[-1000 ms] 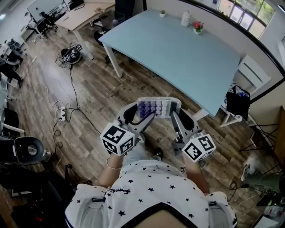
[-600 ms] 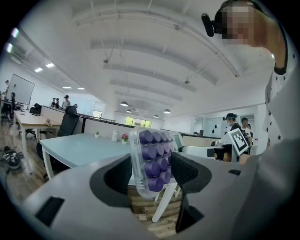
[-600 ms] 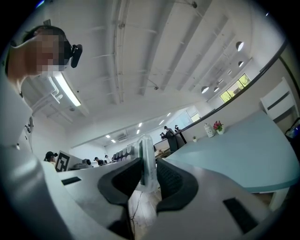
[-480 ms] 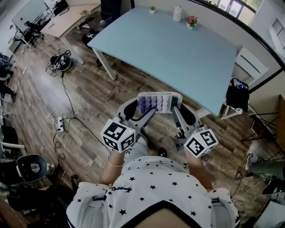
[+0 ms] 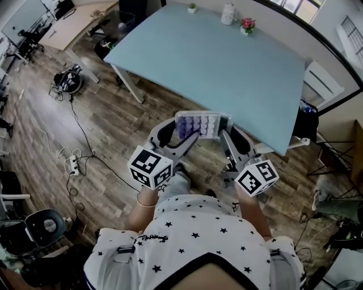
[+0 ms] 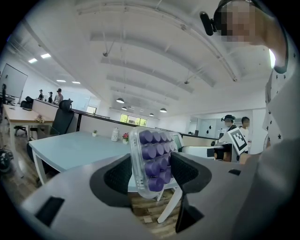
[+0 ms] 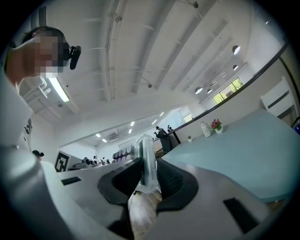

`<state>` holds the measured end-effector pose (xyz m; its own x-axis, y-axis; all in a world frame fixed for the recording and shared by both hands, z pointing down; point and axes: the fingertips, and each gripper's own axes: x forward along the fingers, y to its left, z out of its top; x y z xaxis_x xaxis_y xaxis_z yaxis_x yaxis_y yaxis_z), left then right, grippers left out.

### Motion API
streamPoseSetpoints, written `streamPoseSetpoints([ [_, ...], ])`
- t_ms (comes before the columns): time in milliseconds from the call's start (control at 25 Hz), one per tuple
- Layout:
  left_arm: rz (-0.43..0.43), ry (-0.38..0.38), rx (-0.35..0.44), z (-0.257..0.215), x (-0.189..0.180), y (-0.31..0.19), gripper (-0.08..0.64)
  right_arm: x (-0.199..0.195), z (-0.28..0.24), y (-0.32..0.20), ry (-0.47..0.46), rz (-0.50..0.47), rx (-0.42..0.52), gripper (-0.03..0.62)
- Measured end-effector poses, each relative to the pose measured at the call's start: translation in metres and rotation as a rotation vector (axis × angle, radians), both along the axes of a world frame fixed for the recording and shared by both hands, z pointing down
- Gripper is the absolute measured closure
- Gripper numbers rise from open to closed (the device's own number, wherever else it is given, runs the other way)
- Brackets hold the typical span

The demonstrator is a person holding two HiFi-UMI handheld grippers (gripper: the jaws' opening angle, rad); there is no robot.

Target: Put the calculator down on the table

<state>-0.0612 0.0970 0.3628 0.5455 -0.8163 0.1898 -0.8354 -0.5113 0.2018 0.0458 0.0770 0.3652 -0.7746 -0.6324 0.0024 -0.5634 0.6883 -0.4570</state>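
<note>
Calculator (image 5: 197,124) sits mid-frame in the head view, clamped at either end by my left gripper (image 5: 180,136) and right gripper (image 5: 230,133), just short of the table (image 5: 227,68). I judge it not yet set down.

Counter (image 5: 238,68) top was bare across nearly its whole width, so there was open room straight ahead of the calculator (image 5: 197,124). Only obstacles up top: small plant (image 5: 192,8), white jar (image 5: 229,12), flower pot (image 5: 247,25), all along the far edge, well apart from the near edge. Black bag (image 5: 306,122) stood by the rt corner, below counter level.
</note>
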Motion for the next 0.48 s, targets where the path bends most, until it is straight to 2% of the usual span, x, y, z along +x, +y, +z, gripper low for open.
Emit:
streamPoseSetpoints([
  [480, 0.028, -0.001, -0.013, 0.005, -0.074, -0.064, 0.284, -0.074, 0.006, -0.062, 0.008, 0.034, -0.027, 0.499],
])
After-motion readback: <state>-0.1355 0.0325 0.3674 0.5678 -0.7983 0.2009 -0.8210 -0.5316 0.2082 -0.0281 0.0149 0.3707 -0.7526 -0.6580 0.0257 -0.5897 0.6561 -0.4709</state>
